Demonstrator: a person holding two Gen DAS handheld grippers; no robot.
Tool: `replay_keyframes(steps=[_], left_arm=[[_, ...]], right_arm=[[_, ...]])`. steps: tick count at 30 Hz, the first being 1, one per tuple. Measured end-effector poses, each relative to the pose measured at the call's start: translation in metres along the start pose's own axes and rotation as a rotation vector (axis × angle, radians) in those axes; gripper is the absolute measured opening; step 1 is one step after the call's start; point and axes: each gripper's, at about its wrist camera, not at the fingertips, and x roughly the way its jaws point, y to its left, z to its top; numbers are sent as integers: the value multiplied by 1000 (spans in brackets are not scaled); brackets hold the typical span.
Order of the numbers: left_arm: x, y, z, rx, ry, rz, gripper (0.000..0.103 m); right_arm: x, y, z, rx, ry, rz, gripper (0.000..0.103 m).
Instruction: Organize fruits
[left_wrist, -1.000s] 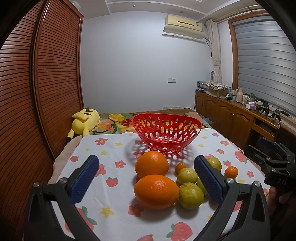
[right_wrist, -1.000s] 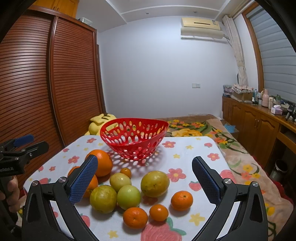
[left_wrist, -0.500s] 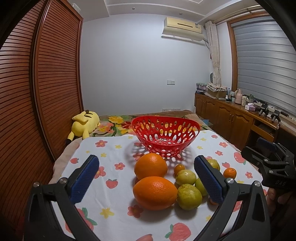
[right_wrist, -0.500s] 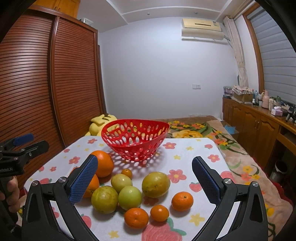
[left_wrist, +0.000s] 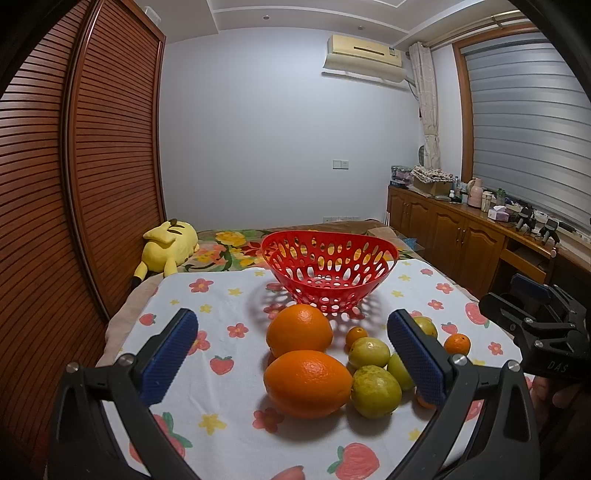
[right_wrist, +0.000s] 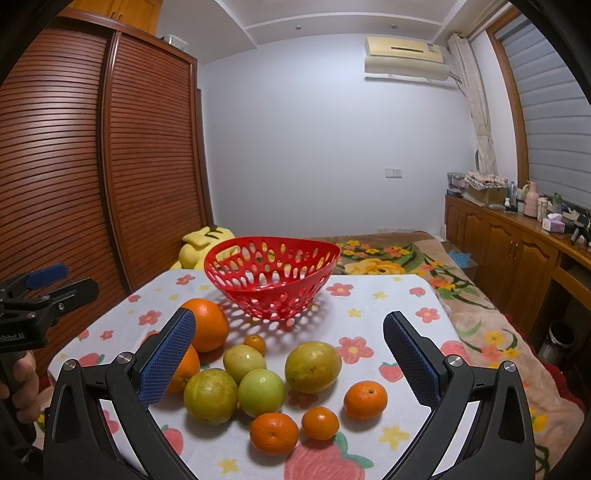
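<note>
An empty red perforated basket (left_wrist: 330, 272) (right_wrist: 272, 280) stands at the far middle of the table. In front of it lie two big oranges (left_wrist: 307, 384) (right_wrist: 207, 325), several yellow-green fruits (left_wrist: 375, 391) (right_wrist: 313, 366) and several small tangerines (right_wrist: 274, 432) (left_wrist: 457, 344). My left gripper (left_wrist: 291, 356) is open and empty, above the near big orange. My right gripper (right_wrist: 289, 358) is open and empty, above the green fruits. Each gripper shows in the other's view: the right gripper's body (left_wrist: 546, 332) at right, the left gripper's body (right_wrist: 33, 306) at left.
The table carries a white cloth with strawberries and flowers (left_wrist: 221, 295). A yellow plush toy (left_wrist: 168, 243) lies on the bed beyond. A wooden slatted wardrobe (left_wrist: 74, 184) is at the left, and low cabinets with clutter (left_wrist: 461, 229) are at the right.
Both grippers have risen and tilted slightly, so the basket and fruits sit a little lower in the views. Nothing was taken hold of.
</note>
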Motion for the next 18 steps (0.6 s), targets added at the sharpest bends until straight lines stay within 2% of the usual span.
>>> replay_keyframes(steps=[18], left_arm=[[-3, -5, -1, 5, -3, 1, 103]], right_arm=[[0, 2, -1, -4, 4, 0, 103]])
